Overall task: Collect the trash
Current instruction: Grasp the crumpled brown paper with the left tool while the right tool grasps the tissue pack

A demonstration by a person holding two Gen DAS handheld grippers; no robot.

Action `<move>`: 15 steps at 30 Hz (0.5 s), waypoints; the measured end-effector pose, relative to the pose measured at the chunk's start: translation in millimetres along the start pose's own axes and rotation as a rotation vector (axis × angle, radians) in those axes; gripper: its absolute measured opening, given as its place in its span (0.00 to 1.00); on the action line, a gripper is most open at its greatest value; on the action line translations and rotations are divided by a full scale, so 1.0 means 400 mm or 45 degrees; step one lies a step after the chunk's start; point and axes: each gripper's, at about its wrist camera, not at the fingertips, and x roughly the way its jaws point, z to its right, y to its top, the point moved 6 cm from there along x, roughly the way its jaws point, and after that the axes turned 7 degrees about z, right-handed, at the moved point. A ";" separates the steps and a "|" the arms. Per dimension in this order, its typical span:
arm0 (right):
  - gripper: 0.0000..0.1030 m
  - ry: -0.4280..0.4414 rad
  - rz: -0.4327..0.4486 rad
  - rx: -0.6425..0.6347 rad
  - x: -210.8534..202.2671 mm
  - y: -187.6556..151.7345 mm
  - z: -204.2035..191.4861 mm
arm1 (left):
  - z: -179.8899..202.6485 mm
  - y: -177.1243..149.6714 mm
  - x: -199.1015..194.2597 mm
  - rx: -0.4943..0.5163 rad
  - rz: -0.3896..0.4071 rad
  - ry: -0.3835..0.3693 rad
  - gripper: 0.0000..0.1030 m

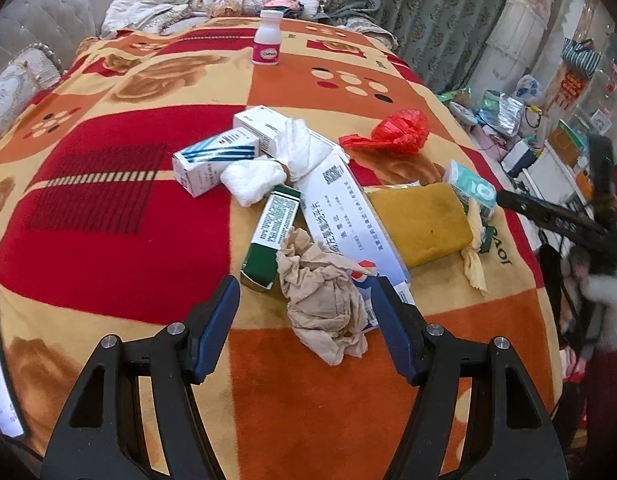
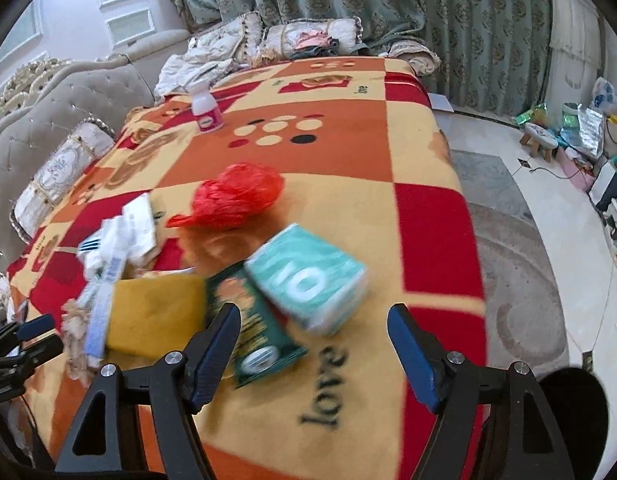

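Note:
A pile of trash lies on a patterned blanket (image 1: 108, 220). In the left wrist view my left gripper (image 1: 306, 292) is open, its jaws on either side of a crumpled beige tissue (image 1: 324, 300). Behind it lie a green box (image 1: 272, 236), a long white box (image 1: 344, 216), white tissue (image 1: 254, 178), a blue-striped box (image 1: 214, 160), a yellow cloth (image 1: 424, 222) and a red plastic bag (image 1: 396, 132). In the right wrist view my right gripper (image 2: 314, 318) is open just in front of a teal tissue pack (image 2: 308, 280), beside a green packet (image 2: 256, 332). The red bag (image 2: 236, 194) lies farther back.
A white bottle with a pink label (image 1: 267, 38) stands at the far end of the blanket. Cushions (image 2: 308, 38) and a grey sofa (image 2: 68, 96) border the left and back. Curtains (image 2: 428, 8) hang behind. The floor to the right holds a rug (image 2: 520, 280) and clutter (image 1: 520, 140).

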 end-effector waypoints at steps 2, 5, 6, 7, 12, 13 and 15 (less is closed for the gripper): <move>0.72 0.003 -0.013 -0.028 0.016 0.009 0.013 | 0.002 -0.002 0.010 -0.004 -0.016 -0.012 0.65; 0.72 0.039 -0.054 -0.100 0.045 0.017 0.014 | 0.003 -0.003 0.025 -0.011 -0.039 -0.023 0.65; 0.72 0.050 -0.069 -0.130 0.057 0.019 0.011 | 0.002 -0.003 0.029 -0.014 -0.042 -0.023 0.65; 0.72 0.057 -0.076 -0.147 0.064 0.021 0.008 | 0.003 -0.003 0.035 -0.018 -0.047 -0.025 0.65; 0.72 0.124 -0.133 -0.268 0.114 0.022 -0.026 | 0.006 -0.007 0.053 -0.012 -0.071 -0.037 0.65; 0.72 0.118 -0.148 -0.298 0.127 0.021 -0.031 | 0.007 -0.010 0.056 -0.012 -0.082 -0.045 0.64; 0.72 0.113 -0.172 -0.326 0.148 0.018 -0.035 | 0.006 -0.014 0.059 -0.022 -0.094 -0.062 0.54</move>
